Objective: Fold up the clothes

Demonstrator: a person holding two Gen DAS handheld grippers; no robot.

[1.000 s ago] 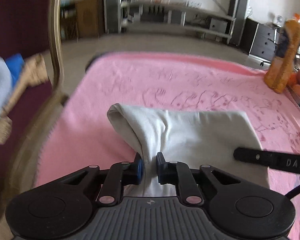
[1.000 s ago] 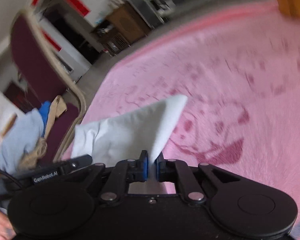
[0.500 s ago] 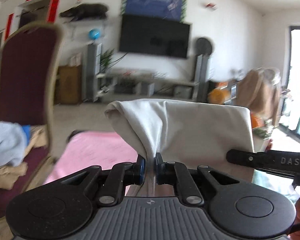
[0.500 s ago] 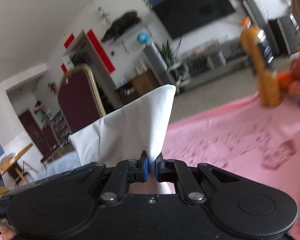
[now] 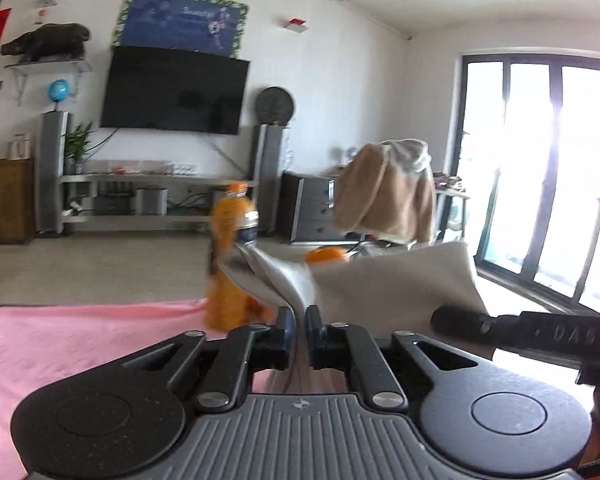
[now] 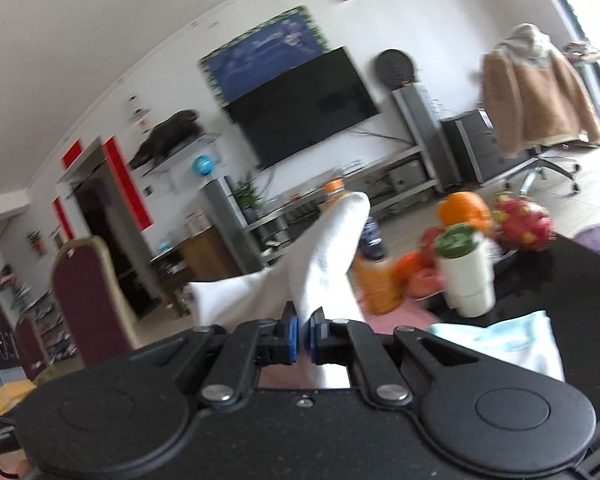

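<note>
A folded white garment (image 5: pixel 396 284) hangs in the air between both grippers, lifted off the pink tablecloth (image 5: pixel 72 344). My left gripper (image 5: pixel 298 322) is shut on one corner of it, and the cloth fans up and to the right from the jaws. In the right wrist view my right gripper (image 6: pixel 304 328) is shut on the other corner of the white garment (image 6: pixel 328 256), which stands up in a point. The right gripper's black body (image 5: pixel 540 334) shows at the right edge of the left wrist view.
An orange drink bottle (image 5: pixel 230 260), a white cup with a green lid (image 6: pixel 466 276) and fruit (image 6: pixel 520 216) stand at the table's right end. A pale folded cloth (image 6: pixel 508 340) lies on a dark surface. A maroon chair (image 6: pixel 88 292) stands left.
Both grippers have risen and tilted up with the garment, from just over the pink cloth to mid-air. The views have swung right toward the bottle, the fruit and the window.
</note>
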